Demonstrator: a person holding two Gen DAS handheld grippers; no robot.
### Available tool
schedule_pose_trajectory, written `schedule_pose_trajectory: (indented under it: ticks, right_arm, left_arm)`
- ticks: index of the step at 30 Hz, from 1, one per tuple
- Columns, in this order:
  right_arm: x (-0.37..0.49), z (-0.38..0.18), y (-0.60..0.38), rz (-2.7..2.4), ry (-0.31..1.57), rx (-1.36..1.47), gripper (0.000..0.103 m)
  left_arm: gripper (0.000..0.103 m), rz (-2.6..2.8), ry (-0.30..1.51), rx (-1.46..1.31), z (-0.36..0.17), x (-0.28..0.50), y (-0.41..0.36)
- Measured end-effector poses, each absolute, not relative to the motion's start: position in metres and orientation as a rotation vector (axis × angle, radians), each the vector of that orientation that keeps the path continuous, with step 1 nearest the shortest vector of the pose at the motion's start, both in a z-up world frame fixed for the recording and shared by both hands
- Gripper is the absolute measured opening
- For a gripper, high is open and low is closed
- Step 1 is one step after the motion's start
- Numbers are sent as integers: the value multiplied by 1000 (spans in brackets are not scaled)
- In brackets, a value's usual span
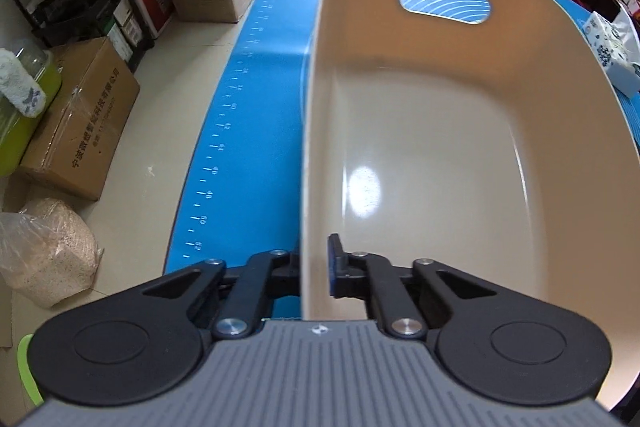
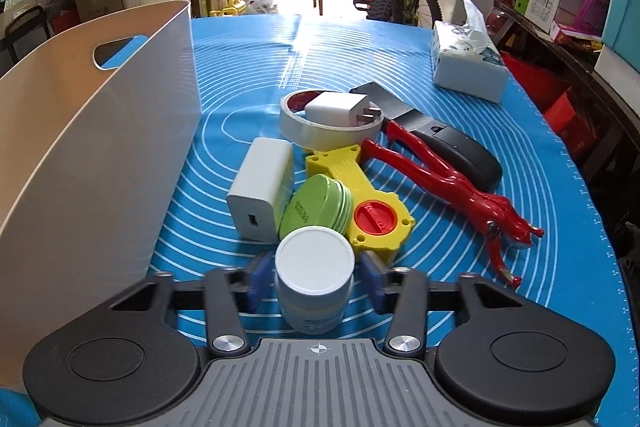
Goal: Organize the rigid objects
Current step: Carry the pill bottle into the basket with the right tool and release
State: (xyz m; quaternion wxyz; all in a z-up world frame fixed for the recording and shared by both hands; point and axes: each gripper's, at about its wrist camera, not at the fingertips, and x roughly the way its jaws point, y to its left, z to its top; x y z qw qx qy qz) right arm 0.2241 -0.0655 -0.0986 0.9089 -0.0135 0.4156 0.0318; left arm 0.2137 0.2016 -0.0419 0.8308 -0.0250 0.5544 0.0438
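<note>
Nearest the right wrist camera, at bottom centre of its frame, a small white-capped jar [image 2: 314, 281] stands upright on the blue mat [image 2: 500, 267] between the 2 blue pads of the right gripper [image 2: 313, 281]; the fingers sit partly open, just beside the jar's sides, and I cannot tell if they touch it yet. It looks light, stiff and smooth — likely a bit slippery, so the body below the ribbed cap seems the best place to pinch. Behind it, mid-frame, lie a green tin [image 2: 318, 205], a white charger [image 2: 262, 201], a yellow tool [image 2: 360, 199], a tape roll [image 2: 320, 125] and red pliers [image 2: 448, 187]. Along the left of that frame rises the beige bin [image 2: 100, 147]. In the left wrist view, the left gripper [image 1: 316, 269] is closed on the bin's near wall at lower centre — thin, slightly flexible plastic, empty inside.
</note>
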Motion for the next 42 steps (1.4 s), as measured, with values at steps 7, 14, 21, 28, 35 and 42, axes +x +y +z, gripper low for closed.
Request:
schedule_pose_trajectory:
  ticks: [7,14,21,28,35,42]
  right_arm:
    - [215,-87,-63,64,804,-30,45]
    - [215,-44,-57,81,711,-25,45]
    - [231,2,-30,161,638,-21,45]
    - [246,12,24,268,657,-77,44]
    - [246,-14,70,339,742,-136,44]
    - [249,-44,97,351,889,-235,44]
  left_arm:
    - [3,85,1174,-67,-42,215,208]
    - [3,83,1172,-70,-43,214,206]
    - [3,81,1172,-63,-43,213,205]
    - [3,78,1173,-60,-44,214,204]
    - [3,74,1172,-56,-45,214,203]
    - [3,68,1171,-55,-46,213,203]
